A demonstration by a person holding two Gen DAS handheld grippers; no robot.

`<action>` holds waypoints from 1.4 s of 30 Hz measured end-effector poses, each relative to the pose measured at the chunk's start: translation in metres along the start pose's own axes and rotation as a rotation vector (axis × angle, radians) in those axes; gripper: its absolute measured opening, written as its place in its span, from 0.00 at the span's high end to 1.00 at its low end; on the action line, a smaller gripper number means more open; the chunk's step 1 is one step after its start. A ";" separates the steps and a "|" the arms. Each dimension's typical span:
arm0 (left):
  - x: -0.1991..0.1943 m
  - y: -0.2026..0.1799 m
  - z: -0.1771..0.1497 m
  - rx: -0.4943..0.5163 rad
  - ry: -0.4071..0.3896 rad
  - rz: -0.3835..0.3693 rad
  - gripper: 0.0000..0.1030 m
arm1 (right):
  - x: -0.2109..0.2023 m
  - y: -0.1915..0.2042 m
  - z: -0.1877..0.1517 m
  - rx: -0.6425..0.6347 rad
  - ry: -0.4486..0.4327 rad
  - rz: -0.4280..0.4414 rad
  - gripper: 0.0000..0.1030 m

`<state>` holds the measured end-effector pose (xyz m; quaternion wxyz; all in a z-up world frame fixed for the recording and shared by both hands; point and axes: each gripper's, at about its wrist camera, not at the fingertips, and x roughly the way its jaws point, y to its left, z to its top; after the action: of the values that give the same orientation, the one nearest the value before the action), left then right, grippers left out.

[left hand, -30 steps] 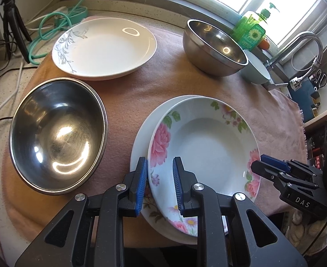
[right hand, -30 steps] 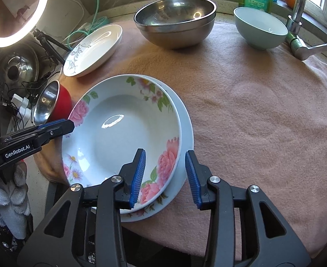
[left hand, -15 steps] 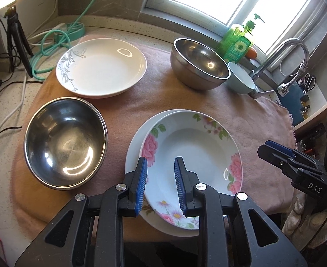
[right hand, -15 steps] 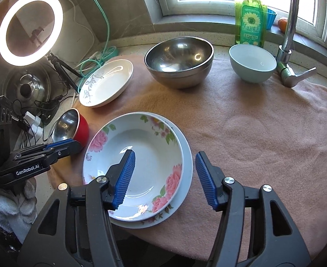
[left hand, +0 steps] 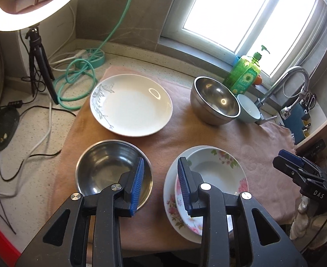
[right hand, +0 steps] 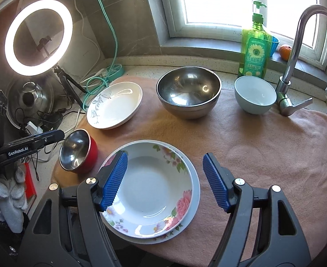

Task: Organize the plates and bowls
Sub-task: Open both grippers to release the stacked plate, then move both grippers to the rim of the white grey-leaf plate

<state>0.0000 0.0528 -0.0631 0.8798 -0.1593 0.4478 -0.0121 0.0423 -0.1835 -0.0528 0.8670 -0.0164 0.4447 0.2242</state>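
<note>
Left wrist view:
Plates: floral plate (left hand: 216,173) nested on a second floral plate (left hand: 170,198), slightly off-centre, at the near edge of the pink cloth (left hand: 185,133).
Left gripper (left hand: 160,185): jaws part-spread, just been opening, nothing between the pads (cloth only in the gap).
Relation: steel-lined bowl (left hand: 110,171) sits under the left pad, plate stack under the right pad; gripper hangs above both, touching neither as far as I can tell.
Far items: white leaf plate (left hand: 131,104) straight ahead, steel bowl (left hand: 214,102) far right, pale green bowl (left hand: 249,109) just behind it.
Right gripper (left hand: 297,166): seen at right edge; spread unclear from this angle.

Right wrist view:
Right gripper (right hand: 165,182): jaws wide apart, just been opening, empty.
Plate stack: floral plate (right hand: 154,187) lies below and between the pads, nearer the left one; second plate's rim (right hand: 195,191) peeks out right.
Red bowl (right hand: 78,151): same steel-lined bowl, left of the stack, tilted, beside the left gripper (right hand: 41,140).
Others: white leaf plate (right hand: 115,105), steel bowl (right hand: 189,91), pale green bowl (right hand: 254,96) along the back.

Judgement: floral pair looks done; white leaf plate likely next, and the left hand is nearer it (round, so no long axis, any rim approach works).
</note>
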 end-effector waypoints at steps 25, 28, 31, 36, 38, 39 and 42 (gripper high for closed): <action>0.023 0.097 0.050 -0.024 -0.010 0.063 0.71 | 0.049 0.048 0.048 0.055 0.008 0.082 0.29; 0.034 0.103 0.056 -0.020 0.012 0.054 0.71 | 0.063 0.054 0.053 0.043 0.032 0.050 0.29; 0.046 0.107 0.062 -0.005 0.029 0.056 0.71 | 0.080 0.057 0.058 0.033 0.068 0.029 0.29; 0.069 0.110 0.073 0.006 0.056 0.044 0.71 | 0.101 0.056 0.064 0.072 0.090 0.035 0.31; 0.079 0.112 0.077 0.008 0.070 0.038 0.71 | 0.109 0.054 0.067 0.091 0.104 0.046 0.37; 0.084 0.114 0.080 0.004 0.079 0.034 0.71 | 0.113 0.054 0.069 0.100 0.114 0.057 0.43; 0.098 0.119 0.086 -0.004 0.093 0.035 0.71 | 0.128 0.051 0.071 0.126 0.141 0.063 0.54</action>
<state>0.1124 0.1729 -0.1268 0.8578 -0.1526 0.4908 -0.0031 0.1402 -0.0733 -0.1006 0.8255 0.0363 0.5179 0.2212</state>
